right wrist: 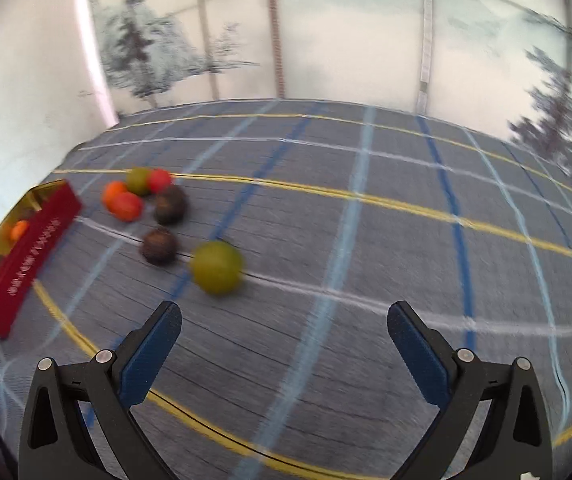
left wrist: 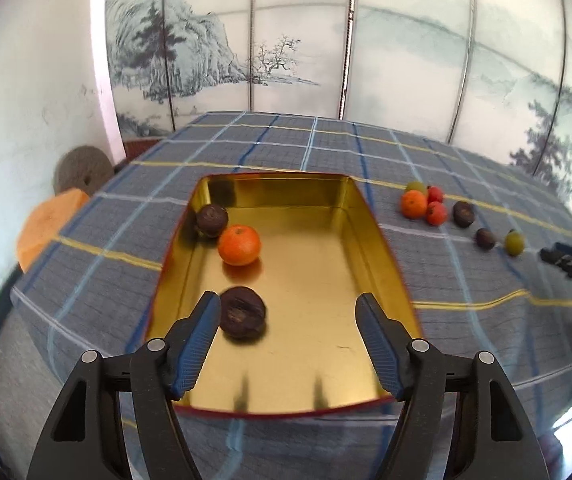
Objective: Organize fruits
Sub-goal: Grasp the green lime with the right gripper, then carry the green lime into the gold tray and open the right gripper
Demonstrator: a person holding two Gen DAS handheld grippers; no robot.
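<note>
My left gripper (left wrist: 288, 312) hung over the near end of the gold tin (left wrist: 382, 240), fingers spread wide and gripping nothing. Three fruits lay inside it. One dark fruit (left wrist: 241, 317) sat just beside the inner face of my left-hand finger (left wrist: 201, 332); whether it touched I could not tell. One orange (left wrist: 239, 245) lay further ahead, and a second dark fruit (left wrist: 211, 220) sat beyond that in the far left corner, just beside the orange.

Off to the right of those fingers, on the plaid tablecloth (left wrist: 286, 148), seven fruits waited outside the tin: a tight cluster of one orange (left wrist: 414, 204), two red fruits (left wrist: 436, 213) and one green fruit (left wrist: 416, 187) behind them, then two dark ones (left wrist: 464, 214) and one more green, strung out toward my other tool.

My right gripper (right wrist: 284, 322) hovered above the cloth, fingers likewise released and empty. One green fruit (right wrist: 216, 267) lay just ahead, nearer the left-hand finger. Further ahead and left I counted two dark fruits (right wrist: 159, 246), then the blurred cluster, then the tin's red outer wall (right wrist: 29, 256) at the far left.
</note>
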